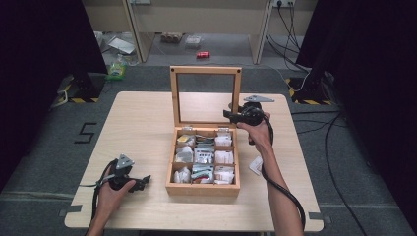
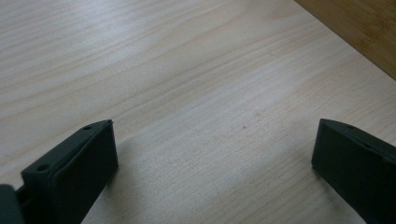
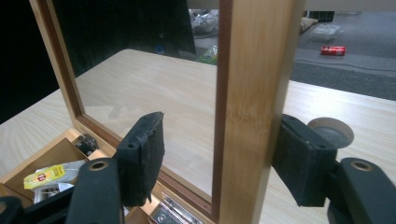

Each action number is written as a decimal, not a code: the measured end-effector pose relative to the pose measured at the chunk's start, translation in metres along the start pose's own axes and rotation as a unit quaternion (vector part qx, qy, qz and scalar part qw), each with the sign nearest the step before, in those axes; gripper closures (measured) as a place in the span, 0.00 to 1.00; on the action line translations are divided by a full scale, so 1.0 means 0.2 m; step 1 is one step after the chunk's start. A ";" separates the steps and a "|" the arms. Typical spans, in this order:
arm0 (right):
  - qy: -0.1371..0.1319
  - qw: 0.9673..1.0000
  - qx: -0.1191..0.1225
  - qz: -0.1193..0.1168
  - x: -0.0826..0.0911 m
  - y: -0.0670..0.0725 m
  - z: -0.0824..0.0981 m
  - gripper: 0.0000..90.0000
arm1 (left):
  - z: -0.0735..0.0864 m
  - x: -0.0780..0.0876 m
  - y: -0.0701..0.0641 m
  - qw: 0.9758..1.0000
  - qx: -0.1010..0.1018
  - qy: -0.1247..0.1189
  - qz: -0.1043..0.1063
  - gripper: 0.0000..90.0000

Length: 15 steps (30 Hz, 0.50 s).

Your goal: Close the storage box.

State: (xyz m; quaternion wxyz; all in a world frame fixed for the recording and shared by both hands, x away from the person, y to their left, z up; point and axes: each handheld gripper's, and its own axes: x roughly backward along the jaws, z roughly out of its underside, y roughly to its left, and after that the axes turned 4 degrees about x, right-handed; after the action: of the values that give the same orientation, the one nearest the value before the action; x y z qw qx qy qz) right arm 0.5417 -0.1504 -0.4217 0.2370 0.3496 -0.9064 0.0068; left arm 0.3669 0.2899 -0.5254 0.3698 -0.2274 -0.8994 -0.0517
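A wooden box (image 1: 202, 188) stands mid-table, its compartments full of small packets (image 1: 204, 157). Its glass-windowed lid (image 1: 205, 70) is raised upright. My right gripper (image 1: 230, 115) reaches in from the right and straddles the lid's right frame post (image 3: 252, 93). In the right gripper view my right gripper (image 3: 219, 158) is open: the right pad lies at the post's outer side, the left pad stands off it over the glass. A yellow packet (image 3: 49, 175) lies below. My left gripper (image 1: 143, 182) rests near the front left, beside the box. In its own view the left gripper (image 2: 215, 158) is open over bare wood.
A white card (image 1: 255, 165) lies on the table right of the box, under my right forearm. A round cable port (image 3: 334, 130) sits in the tabletop behind the lid. On the floor beyond are a red can (image 1: 203, 54), a green bottle (image 1: 117, 69) and cables.
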 end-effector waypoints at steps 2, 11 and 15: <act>-0.002 1.000 0.000 -0.003 0.00 0.00 -0.01 0.45 | 0.00 0.00 0.00 1.000 -0.001 0.000 0.000 0.00; 0.000 1.000 0.005 0.000 -0.01 0.00 -0.04 0.49 | 0.00 0.00 0.00 1.000 0.000 0.000 0.000 0.00; 0.004 1.000 0.011 0.006 0.00 0.00 -0.04 0.53 | 0.00 0.00 0.00 1.000 0.000 0.000 0.000 0.00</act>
State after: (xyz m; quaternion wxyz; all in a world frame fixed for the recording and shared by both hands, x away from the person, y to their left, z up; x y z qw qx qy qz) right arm 0.5452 -0.1486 -0.4140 0.2367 0.3464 -0.9076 0.0194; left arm 0.3669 0.2900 -0.5253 0.3698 -0.2274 -0.8993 -0.0518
